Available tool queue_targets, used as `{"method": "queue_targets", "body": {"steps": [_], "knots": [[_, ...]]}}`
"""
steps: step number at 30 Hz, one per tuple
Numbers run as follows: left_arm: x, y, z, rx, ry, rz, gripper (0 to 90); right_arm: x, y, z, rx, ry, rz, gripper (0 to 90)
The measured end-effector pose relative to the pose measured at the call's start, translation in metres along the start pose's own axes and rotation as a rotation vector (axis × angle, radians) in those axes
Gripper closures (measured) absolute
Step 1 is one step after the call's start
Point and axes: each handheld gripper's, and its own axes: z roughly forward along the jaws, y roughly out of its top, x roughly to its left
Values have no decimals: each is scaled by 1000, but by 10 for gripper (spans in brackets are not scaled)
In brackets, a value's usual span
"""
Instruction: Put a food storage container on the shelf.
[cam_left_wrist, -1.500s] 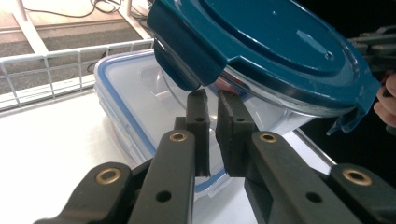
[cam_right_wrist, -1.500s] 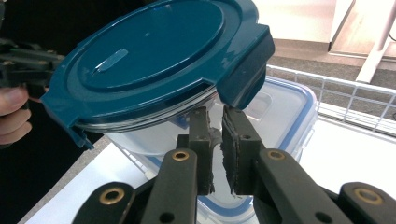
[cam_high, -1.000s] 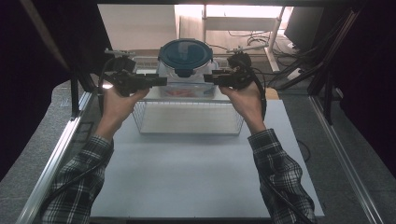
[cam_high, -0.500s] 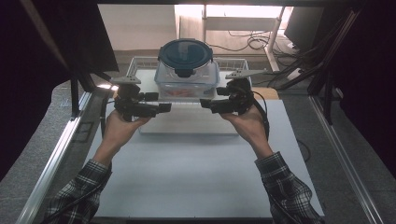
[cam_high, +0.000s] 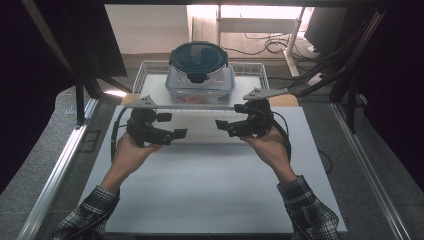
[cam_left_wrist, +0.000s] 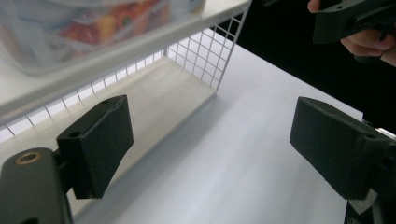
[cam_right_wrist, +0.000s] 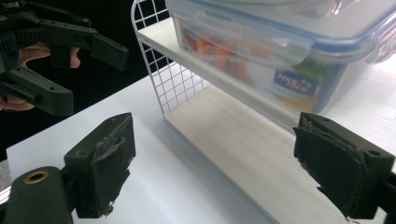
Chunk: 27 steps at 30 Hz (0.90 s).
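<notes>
Lidded container (cam_high: 200, 75) on wire rack (cam_high: 145, 75); both hand-held grippers (jaws apart, empty) just before it.

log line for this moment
left gripper: open, empty | right gripper: open, empty | container: on wire shelf

Both forearms wear black-and-white plaid flannel sleeves (cam_high: 310, 212). Each hand carries a black plastic tool: the left gripper (cam_high: 172, 126) and right gripper (cam_high: 225, 123) have a grey triangular plate on top, a black trailing cable, a brass screw insert, and blocky fingers (cam_right_wrist: 103, 158) with worn, frayed pads.
</notes>
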Motion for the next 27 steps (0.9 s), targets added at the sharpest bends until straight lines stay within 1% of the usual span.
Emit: {"method": "queue_targets", "body": {"steps": [1,2,3,4,5,9,13,14,15,16,18,19,20,22,25,26,27], "knots": [[-2,-3,0,1,2,1,109,2,-4,-1,2,1,-6,105],[-4,-5,1,1,3,3,109,2,-4,-1,2,1,-6,105],[-6,-10,1,3,-3,4,102,4,-9,-2,6,-1,-11,92],[-6,-10,1,3,-3,4,96,4,-9,-2,6,-1,-11,92],[-8,-15,2,5,4,5,91,6,-13,-2,16,1,-23,78],[-13,-25,5,13,9,4,81,11,-22,-4,30,-5,-47,52],[-17,-37,7,29,22,6,70,14,-33,-5,48,-2,-56,28],[-17,-37,7,29,22,6,69,14,-33,-5,48,-2,-56,28],[-19,-42,8,34,23,-2,65,15,-40,-5,58,-4,-64,24],[-19,-42,8,34,23,-2,64,15,-40,-5,58,-4,-64,24],[-21,-50,8,35,24,-11,62,17,-49,-6,64,-4,-59,20],[-21,-50,8,35,24,-11,60,17,-49,-6,64,-4,-59,20],[-22,-55,8,38,23,-17,57,17,-54,-6,65,4,-50,22],[-23,-62,8,42,24,-19,55,17,-60,-7,72,8,-49,26],[-26,-71,9,42,27,-36,50,19,-69,-8,73,1,-52,27],[-26,-75,9,48,25,-33,48,19,-72,-8,73,-1,-52,27],[-26,-75,9,48,25,-33,47,19,-72,-8,73,-1,-52,27]]}}
